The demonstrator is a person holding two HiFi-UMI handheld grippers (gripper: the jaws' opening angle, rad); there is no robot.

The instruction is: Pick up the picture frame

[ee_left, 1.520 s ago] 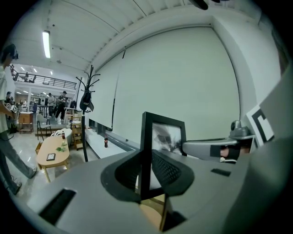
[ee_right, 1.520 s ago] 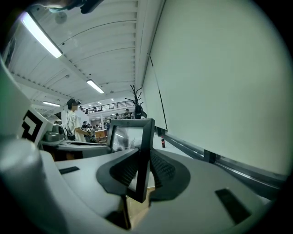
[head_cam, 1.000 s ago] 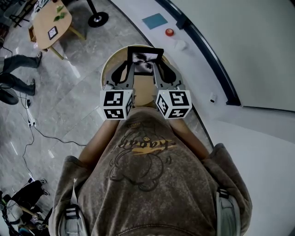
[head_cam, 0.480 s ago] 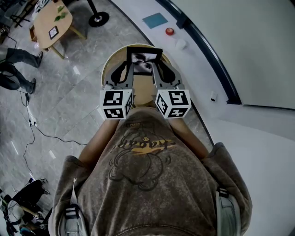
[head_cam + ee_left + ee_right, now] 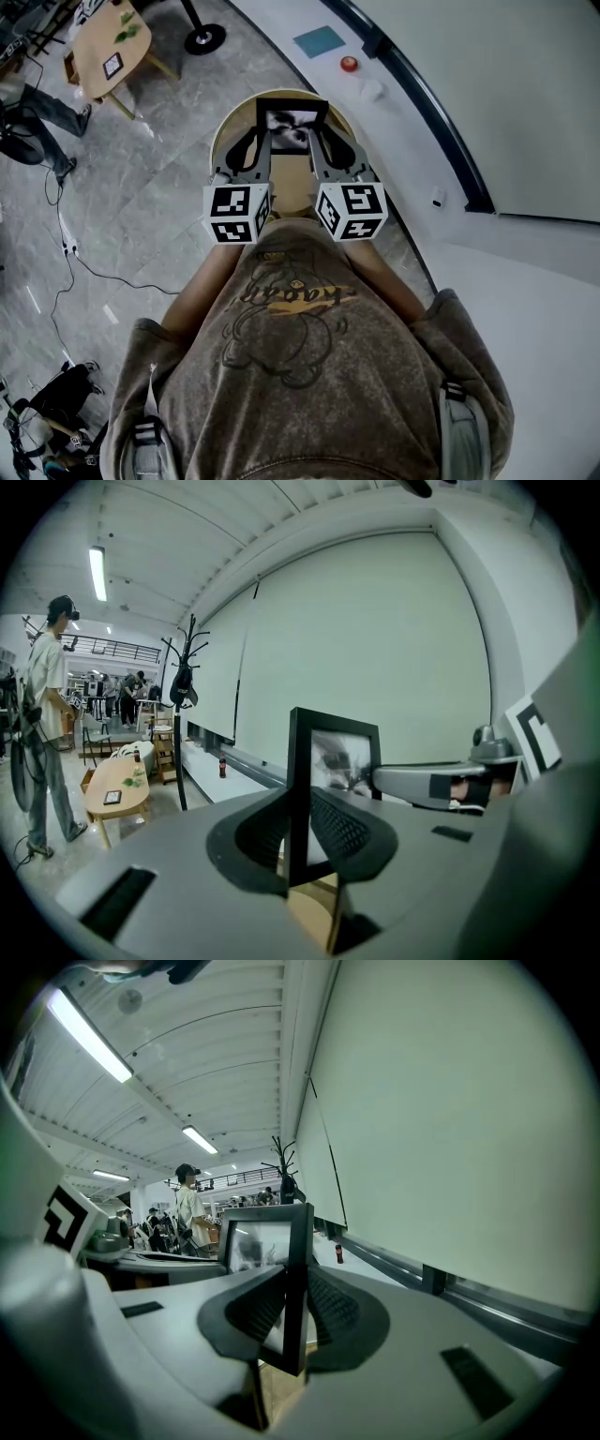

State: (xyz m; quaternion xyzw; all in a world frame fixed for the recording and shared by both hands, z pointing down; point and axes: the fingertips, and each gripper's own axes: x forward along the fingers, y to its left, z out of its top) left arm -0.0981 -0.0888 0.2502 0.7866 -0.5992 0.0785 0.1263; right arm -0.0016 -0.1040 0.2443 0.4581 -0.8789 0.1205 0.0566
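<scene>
The picture frame (image 5: 292, 125) is black with a grey photo and stands upright over the round wooden table (image 5: 228, 131). My left gripper (image 5: 265, 136) is shut on the frame's left edge and my right gripper (image 5: 316, 138) on its right edge. In the left gripper view the frame (image 5: 339, 754) sits with its black side bar pinched between the ribbed pads of the left gripper (image 5: 302, 832). The right gripper view shows the frame (image 5: 263, 1241) clamped the same way by the right gripper (image 5: 294, 1321). Whether the frame's bottom touches the table is hidden.
A small oval wooden table (image 5: 108, 39) and a stand's round base (image 5: 200, 37) are on the grey floor at the far left. A cable (image 5: 66, 246) runs along the floor. A person (image 5: 45, 714) stands beyond. A white ledge with a red button (image 5: 349, 64) curves on the right.
Both grippers and the frame have stayed where they were. The person on the floor at the far left has walked toward the picture's edge.
</scene>
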